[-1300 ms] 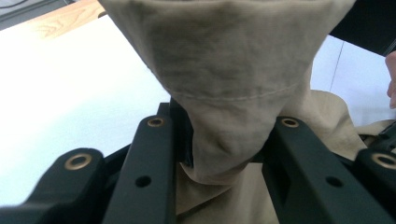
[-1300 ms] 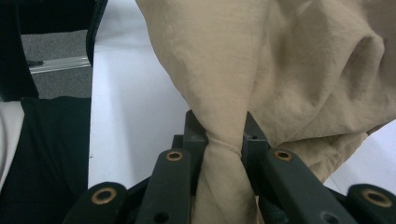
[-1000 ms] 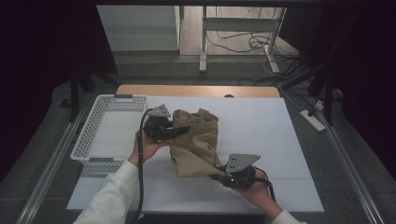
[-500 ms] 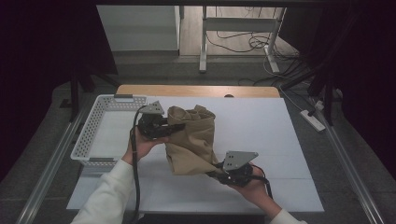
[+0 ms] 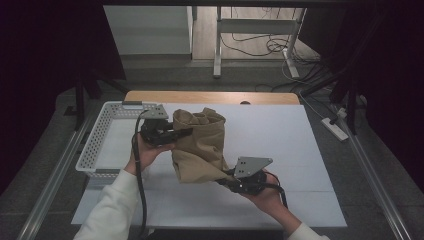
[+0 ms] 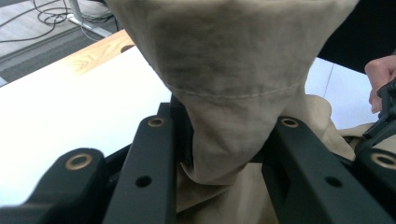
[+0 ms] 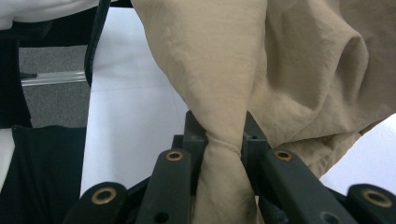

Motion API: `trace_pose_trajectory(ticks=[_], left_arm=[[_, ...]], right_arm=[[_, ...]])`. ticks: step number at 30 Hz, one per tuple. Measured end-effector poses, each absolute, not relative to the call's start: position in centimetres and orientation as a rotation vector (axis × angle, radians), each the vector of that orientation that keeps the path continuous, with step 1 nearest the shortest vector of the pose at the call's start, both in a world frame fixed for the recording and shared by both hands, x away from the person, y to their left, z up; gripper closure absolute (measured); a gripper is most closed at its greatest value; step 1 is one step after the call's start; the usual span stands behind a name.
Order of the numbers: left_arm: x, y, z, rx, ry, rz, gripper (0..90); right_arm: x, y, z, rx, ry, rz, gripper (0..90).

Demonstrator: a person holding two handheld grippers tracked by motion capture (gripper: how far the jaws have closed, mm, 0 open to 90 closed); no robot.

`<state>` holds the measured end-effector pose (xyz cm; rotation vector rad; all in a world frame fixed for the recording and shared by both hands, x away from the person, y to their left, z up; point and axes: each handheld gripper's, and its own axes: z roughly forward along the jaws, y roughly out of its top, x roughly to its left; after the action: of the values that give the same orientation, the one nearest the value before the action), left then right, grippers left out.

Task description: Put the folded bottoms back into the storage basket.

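Tan cloth (image 5: 200, 145) between both clamped grippers

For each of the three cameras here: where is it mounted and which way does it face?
High view: fixed above the person's side, looking forward and down at the white table; both sleeved forearms show.
Left gripper view: rides the left gripper, facing the clamped tan cloth.
Right gripper view: rides the right gripper, facing that cloth too.
All three share the cloth.

Your left claw (image 6: 224, 163) is clamped on a hemmed fold of the tan cloth (image 6: 233, 70), which spreads wide above its black jaws. Behind lies the white tabletop (image 6: 70, 107) with a wooden edge; your other hand (image 6: 380, 79) shows at right.
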<state>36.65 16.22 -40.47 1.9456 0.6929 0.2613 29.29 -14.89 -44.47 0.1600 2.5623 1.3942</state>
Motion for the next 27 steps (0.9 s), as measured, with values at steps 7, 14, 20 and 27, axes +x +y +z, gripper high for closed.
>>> trace_pose_trajectory(ticks=[7, 14, 20, 27], left_arm=[[36.5, 16.9, -40.0, 1.93, 0.692, 0.277, 71.2], [36.3, 17.5, -39.5, 1.921, 0.687, 0.287, 71.2], [36.1, 18.0, -39.1, 1.913, 0.686, 0.299, 71.2], [35.9, 18.5, -38.7, 1.914, 0.69, 0.302, 71.3]], right_arm=[[29.4, -14.5, -44.0, 0.155, 2.55, 1.404, 77.4], [29.5, -14.0, -43.6, 0.143, 2.551, 1.409, 77.4], [29.6, -13.6, -43.3, 0.132, 2.539, 1.415, 77.4], [29.7, -13.0, -42.9, 0.123, 2.529, 1.426, 77.4]])
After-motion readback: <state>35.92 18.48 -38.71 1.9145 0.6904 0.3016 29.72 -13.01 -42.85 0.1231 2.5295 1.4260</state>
